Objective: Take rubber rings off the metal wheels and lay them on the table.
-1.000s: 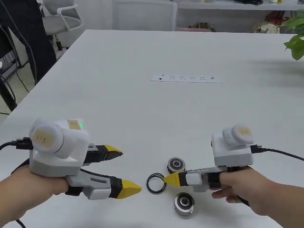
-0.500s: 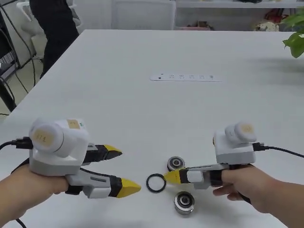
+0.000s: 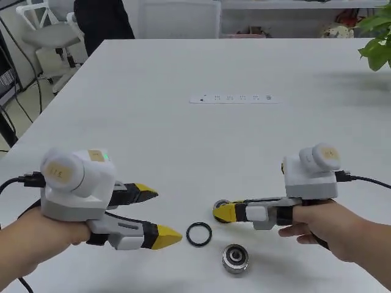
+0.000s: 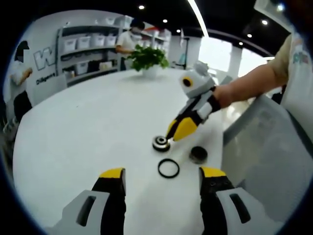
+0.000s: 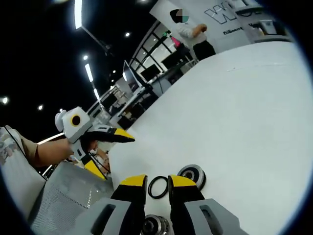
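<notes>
While 1 rubber ring (image 3: 199,234) already lies on the table (image 3: 183,140) just ahead of the left gripper (image 3: 162,215), whose fingers are wide apart, the right gripper (image 3: 220,212) has its empty fingers nearly together beside 1 metal wheel (image 4: 161,143). A second wheel (image 3: 235,257) lies near. Judging by its dark rim, at least 1 ring is probably still to come off.

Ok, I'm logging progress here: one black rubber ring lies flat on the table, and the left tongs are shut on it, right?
Not quite. The rubber ring does lie flat on the table, but the left tongs are open, not shut on it. The left gripper view shows the ring lying loose just ahead of the two spread jaws.
</notes>
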A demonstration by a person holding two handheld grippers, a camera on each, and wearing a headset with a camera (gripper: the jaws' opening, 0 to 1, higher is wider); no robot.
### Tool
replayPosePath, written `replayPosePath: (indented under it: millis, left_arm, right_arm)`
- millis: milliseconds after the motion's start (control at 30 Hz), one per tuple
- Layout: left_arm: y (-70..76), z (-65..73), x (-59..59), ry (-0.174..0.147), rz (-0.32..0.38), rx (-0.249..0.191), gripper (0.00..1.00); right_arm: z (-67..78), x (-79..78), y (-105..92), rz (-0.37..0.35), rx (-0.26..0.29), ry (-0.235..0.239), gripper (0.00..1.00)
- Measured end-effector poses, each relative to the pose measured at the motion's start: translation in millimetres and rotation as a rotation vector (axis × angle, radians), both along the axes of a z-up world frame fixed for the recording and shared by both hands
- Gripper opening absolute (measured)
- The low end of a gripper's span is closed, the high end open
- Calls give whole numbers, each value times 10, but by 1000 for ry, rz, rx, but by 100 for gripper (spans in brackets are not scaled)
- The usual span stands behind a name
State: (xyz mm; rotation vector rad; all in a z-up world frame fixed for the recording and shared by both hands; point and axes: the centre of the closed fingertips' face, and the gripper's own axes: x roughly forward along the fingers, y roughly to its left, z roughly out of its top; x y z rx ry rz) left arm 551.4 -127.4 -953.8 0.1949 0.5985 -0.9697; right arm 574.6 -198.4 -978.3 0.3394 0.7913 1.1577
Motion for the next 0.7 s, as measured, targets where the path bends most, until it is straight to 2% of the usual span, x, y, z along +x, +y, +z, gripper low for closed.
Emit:
replayPosePath:
  millis: [133,367,667,700]
  left_arm:
    - [-25,-1,38,-1,-6,6,61]
    - [-100,-33,127,7,-11,2,60]
    - [-181,-151,184,26,-27,26,60]
    - [-187,-163,191,27,-29,29,60]
  right_arm:
    - [29,34,-45,-9,-1,-27,17]
    - [3,71,-137,-8,-35,-72,21]
    - [-82,38,-241,13,-114,-157,26]
    - [-109,77,-261,19,-129,-174,26]
